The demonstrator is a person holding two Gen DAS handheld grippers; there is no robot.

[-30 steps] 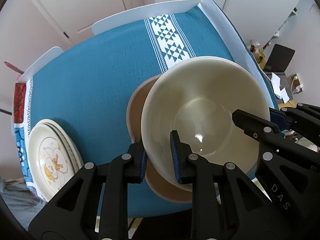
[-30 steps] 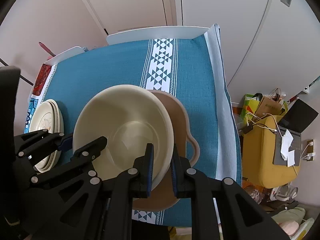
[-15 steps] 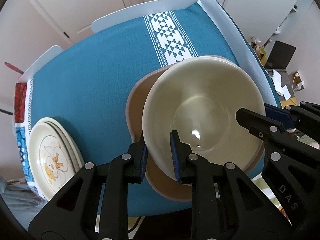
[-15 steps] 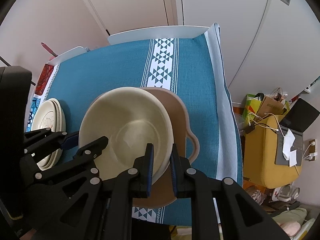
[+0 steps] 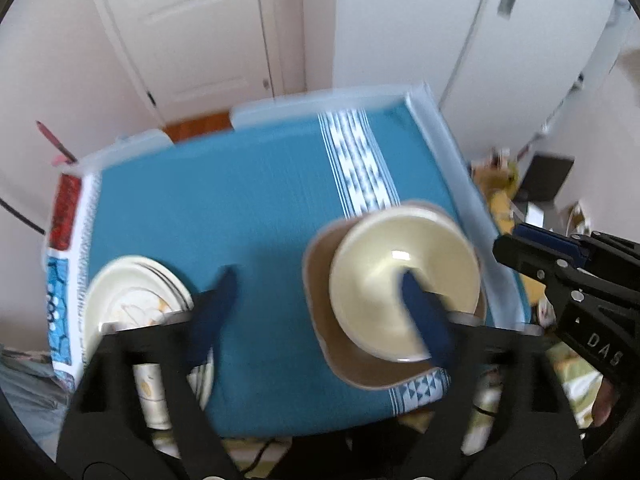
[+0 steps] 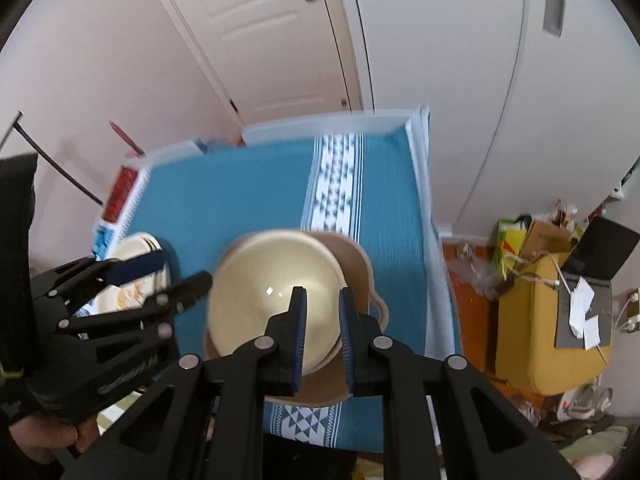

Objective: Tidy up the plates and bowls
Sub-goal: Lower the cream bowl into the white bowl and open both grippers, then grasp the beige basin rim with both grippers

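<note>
A cream bowl [image 5: 380, 264] [image 6: 260, 280] sits nested in a brown handled bowl [image 5: 352, 372] [image 6: 356, 264] on the teal tablecloth [image 5: 200, 208], near its front right corner. My left gripper [image 5: 316, 278] [image 6: 182, 268] hangs above the table, its jaws opening wide, with nothing held between them. My right gripper [image 6: 323, 296] [image 5: 520, 240] hovers above the bowl's right rim. Its jaws are opening by a narrow gap and the pads are off the rim. A stack of cream printed plates [image 5: 132, 292] [image 6: 136, 248] lies at the cloth's left edge.
White doors and walls stand behind the table. A yellow bag [image 6: 540, 320], papers and cables clutter the floor to the right. A person's hand [image 6: 40, 436] holds the left gripper. The picture is blurred by motion.
Both grippers have let go of the cream bowl's rim and lifted away from it. The left jaws have sprung wide. The bowl stays in the brown bowl and looks smaller.
</note>
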